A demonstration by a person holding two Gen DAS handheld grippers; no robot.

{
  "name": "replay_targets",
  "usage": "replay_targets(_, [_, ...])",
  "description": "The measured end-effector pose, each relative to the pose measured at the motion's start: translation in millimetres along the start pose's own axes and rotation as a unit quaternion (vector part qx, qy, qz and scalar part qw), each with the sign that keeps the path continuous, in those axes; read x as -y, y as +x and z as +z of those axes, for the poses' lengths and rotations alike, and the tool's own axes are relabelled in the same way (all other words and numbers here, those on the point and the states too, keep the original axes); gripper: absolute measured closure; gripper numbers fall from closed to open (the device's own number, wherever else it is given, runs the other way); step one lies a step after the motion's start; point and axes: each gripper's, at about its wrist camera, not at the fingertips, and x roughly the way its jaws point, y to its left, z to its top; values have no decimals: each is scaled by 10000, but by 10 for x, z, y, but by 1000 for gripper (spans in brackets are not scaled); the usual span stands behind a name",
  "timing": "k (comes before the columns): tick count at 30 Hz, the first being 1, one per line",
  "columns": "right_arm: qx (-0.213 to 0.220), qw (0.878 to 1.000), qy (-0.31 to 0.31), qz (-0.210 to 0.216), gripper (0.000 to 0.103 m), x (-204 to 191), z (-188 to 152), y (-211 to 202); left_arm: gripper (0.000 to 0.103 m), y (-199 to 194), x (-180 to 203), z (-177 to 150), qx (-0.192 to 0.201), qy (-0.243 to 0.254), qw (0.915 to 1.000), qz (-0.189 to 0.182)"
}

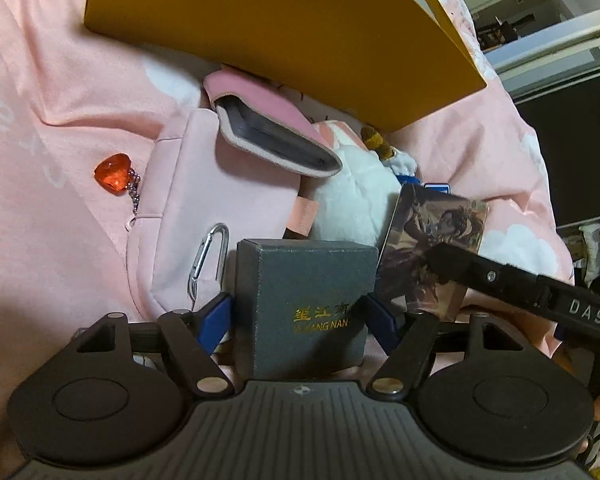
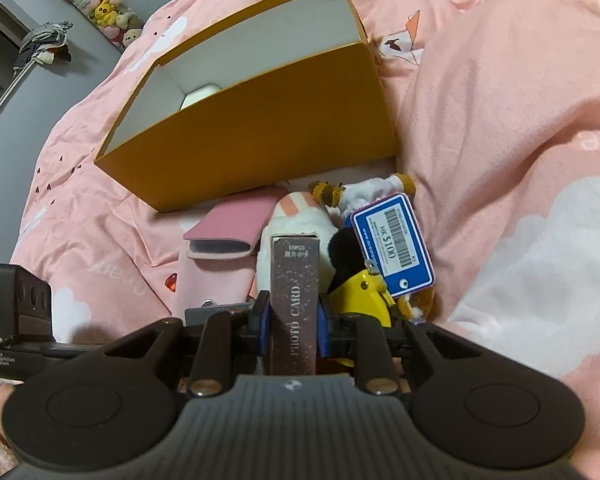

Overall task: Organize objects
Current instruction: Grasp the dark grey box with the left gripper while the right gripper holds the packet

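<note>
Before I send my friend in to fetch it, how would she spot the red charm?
Find the orange box on the pink bedspread. Nearer lies a pale pink pouch; the charm hangs off its edge on a short chain. It is the only clear red, faceted heart.

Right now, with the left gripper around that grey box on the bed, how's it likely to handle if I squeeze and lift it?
The grey box looks like rigid card with square edges, so it should probably hold its shape between the left gripper pads. Its flat matte sides likely grip well. It sits on the soft pink bedding, so a push may tip it rather than slide it.
</note>
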Motion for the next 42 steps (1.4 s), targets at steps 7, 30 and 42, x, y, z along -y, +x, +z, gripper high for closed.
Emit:
replay_targets(7, [3,10000,-6,-8,79,12,-20,-20,47,-187,3,-66,296,29,9996,25])
replay_targets(30, [-86,9989,-456,-12,79,-145,-62,113,37,-205,-76,-32,426,-179,9987,224])
replay_targets(42, [-159,9989,-446,-4,79,-140,-67,150,19,-38,-65,10,185,-40,9996,215])
